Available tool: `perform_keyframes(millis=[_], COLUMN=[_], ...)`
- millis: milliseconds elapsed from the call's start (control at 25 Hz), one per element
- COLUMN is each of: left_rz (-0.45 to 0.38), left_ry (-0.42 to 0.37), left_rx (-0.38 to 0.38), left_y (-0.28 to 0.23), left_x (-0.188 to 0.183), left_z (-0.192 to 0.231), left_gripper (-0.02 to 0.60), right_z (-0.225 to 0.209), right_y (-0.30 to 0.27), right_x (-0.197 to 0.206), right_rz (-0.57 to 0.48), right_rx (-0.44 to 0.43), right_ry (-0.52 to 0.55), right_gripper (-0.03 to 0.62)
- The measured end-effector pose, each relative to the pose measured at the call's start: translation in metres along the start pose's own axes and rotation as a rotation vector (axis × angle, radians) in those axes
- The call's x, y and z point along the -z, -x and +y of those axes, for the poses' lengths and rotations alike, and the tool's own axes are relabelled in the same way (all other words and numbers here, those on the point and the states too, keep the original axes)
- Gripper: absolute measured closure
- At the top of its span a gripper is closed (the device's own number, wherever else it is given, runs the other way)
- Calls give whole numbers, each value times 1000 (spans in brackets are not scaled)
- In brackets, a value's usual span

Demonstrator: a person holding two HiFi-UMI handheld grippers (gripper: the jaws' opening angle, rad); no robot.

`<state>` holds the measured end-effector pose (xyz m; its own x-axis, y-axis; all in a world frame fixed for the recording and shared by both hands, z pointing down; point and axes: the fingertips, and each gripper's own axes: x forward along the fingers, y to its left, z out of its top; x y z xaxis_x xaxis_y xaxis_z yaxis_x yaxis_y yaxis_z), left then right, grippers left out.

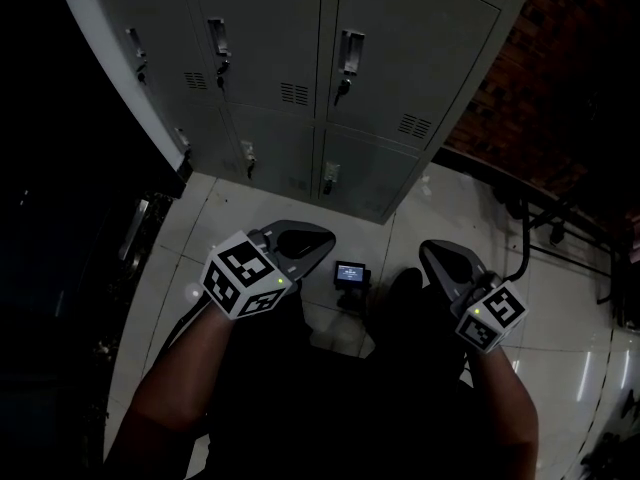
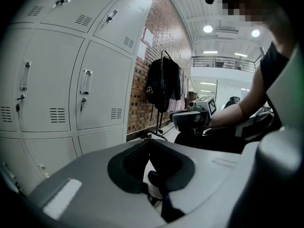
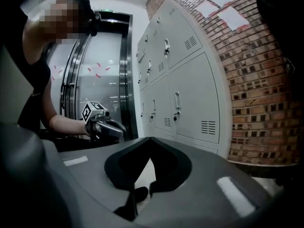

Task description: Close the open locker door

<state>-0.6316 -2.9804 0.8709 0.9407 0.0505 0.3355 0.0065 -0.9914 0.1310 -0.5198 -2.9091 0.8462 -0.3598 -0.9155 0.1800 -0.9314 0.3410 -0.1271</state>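
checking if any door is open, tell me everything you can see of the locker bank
The locker bank is pale grey and metal-looking, with stacked tiers of flat doors. Each door has a vertical handle, a key lock under it and a louvred vent. It stands on the white tiled floor, its right end by a brick wall. The doors facing the camera look shut; its far left edge is too dark to judge. Nothing touches its front.
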Motion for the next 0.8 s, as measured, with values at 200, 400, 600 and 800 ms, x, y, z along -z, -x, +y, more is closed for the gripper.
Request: perform_keyframes(millis=[200, 400, 600, 800], left_rz=[9, 13, 16, 24], left_ry=[-3, -2, -3, -9], left_rx=[-5, -8, -11, -15], left_y=[0, 0, 1, 1], left_x=[2, 2, 3, 4], left_z=[1, 2, 2, 2], left_gripper=[569, 569, 569, 569], right_z=[-1, 0, 1, 2], right_y=[-1, -2, -4, -5], right_x=[1, 1, 3, 3], right_rz=[2, 5, 14, 14], right_rx=[-8, -10, -12, -11], right_ry=[-14, -12, -9, -7], right_gripper=[592, 592, 592, 592])
